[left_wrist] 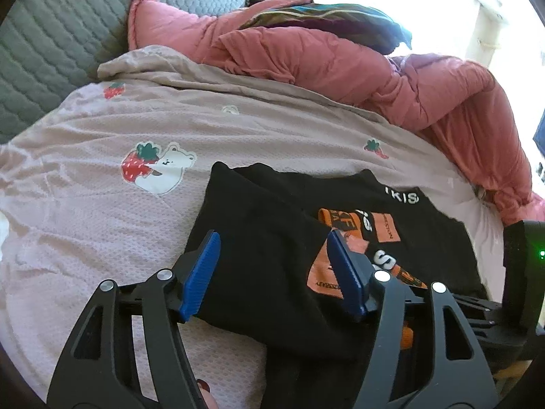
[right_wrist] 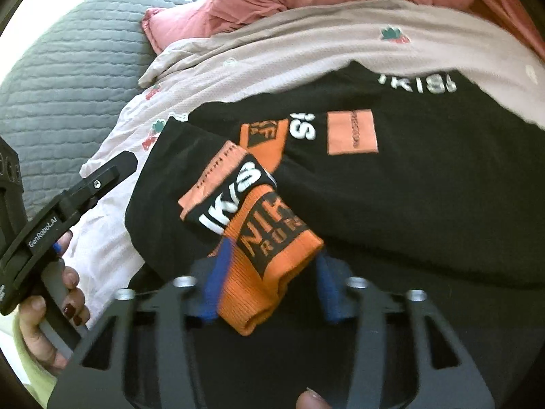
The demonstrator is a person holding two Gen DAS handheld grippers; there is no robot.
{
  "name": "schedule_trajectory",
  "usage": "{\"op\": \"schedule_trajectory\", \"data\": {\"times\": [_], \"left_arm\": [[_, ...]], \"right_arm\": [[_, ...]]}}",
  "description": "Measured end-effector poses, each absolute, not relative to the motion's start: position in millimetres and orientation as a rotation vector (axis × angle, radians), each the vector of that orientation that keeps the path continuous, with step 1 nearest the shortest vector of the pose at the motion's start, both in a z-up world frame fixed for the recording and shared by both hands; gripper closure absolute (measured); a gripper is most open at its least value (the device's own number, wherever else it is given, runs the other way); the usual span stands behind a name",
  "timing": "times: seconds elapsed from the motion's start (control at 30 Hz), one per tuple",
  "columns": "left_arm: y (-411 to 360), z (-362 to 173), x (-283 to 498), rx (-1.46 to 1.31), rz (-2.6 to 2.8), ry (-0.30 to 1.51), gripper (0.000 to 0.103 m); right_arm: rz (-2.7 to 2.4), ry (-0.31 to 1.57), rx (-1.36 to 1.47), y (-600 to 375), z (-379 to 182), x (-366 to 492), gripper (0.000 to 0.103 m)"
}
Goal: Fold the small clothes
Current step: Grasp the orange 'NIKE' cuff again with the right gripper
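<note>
The black garment (left_wrist: 272, 238) with orange and white print lies flat on the pink strawberry-print bedsheet (left_wrist: 85, 204), occupying the 5 o'clock sector of the left wrist view. One side is folded over the body, and the sleeve's orange ribbed cuff (right_wrist: 269, 272) lies on top.

Left gripper (left_wrist: 272, 248): jaws open, blue pads spread to either side of the folded black panel; no fabric is clamped between them.

Right gripper (right_wrist: 269, 283): the blue pads stand on either side of the orange cuff. The view is blurred there, so whether they press on the cuff cannot be told.

No containers are in view.

Surroundings: a pink quilt (left_wrist: 374, 68) is bunched from 12 to 3 o'clock of the garment, with a dark multicoloured cloth (left_wrist: 323, 17) on top. A grey quilted cover (left_wrist: 51, 51) lies at 10 o'clock. In the right wrist view, a hand (right_wrist: 44, 317) at 8 o'clock holds the left gripper's handle.
</note>
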State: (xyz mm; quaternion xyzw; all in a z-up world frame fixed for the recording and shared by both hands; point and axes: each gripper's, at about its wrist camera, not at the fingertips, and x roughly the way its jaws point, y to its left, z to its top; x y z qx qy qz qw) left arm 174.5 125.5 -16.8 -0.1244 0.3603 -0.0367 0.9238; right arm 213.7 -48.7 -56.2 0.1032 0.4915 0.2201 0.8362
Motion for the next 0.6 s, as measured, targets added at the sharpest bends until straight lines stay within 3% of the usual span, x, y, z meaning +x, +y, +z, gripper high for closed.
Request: {"op": "schedule_trajectory", "data": {"times": [0.1, 0.4, 0.6], "left_arm": [[134.5, -16.0, 174.2, -0.287, -0.057, 0.731, 0.046], [158.4, -12.0, 172.4, -0.353, 0.003, 0.701, 0.046], [155.1, -11.6, 171.3, -0.342, 0.002, 0.693, 0.046]], "right_arm": [[0.478, 0.978, 0.18, -43.4, -38.7, 213.5, 0.095], [0.434, 0.742, 0.116, -75.3, 36.5, 215.3, 0.096], [0.34, 0.687, 0.155, -128.0, 51.8, 220.4, 0.096]]}}
